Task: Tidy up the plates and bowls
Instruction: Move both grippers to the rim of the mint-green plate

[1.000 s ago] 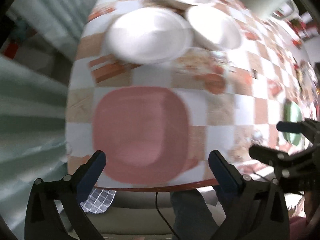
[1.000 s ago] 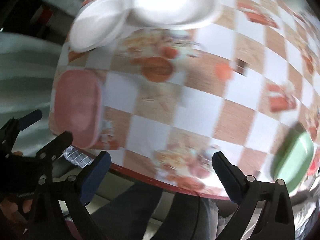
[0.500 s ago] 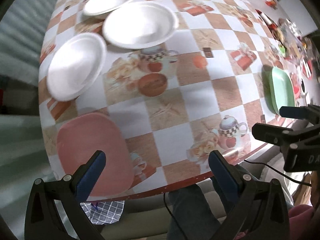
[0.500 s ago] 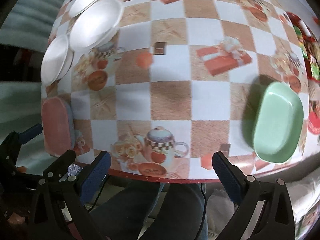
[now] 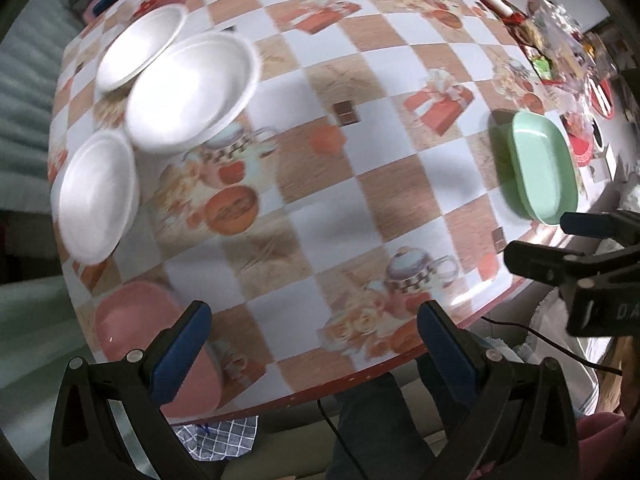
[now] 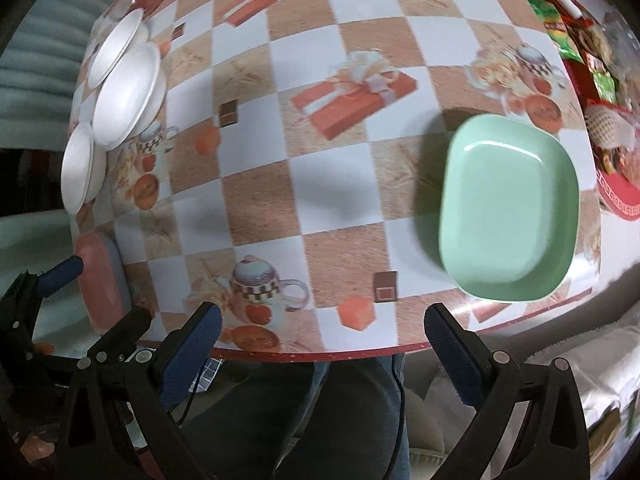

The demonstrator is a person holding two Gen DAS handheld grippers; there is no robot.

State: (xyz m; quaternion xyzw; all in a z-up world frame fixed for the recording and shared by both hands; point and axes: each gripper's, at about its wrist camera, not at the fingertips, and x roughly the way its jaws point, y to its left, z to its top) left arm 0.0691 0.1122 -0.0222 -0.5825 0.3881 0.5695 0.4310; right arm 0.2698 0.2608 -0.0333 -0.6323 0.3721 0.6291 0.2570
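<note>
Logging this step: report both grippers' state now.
Left gripper: open, holding nothing.
Right gripper: open, holding nothing.

Bowls [image 5: 192, 92] far left (clustered), dish [image 6: 508, 212] right.

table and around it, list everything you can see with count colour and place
white bowls: 3, white, far left of table, middle one overlapping its neighbours
pink dish: 1, pink, near left edge
green dish: 1, green, near right side
tablecloth: 1, white and tan checks with teapot and gift prints
snack clutter: several, red and green, far right, too blurred to name
checked cloth: 1, blue-white, below table edge
legs: dark jeans, under table
left gripper: open, empty
right gripper: open, empty
</note>
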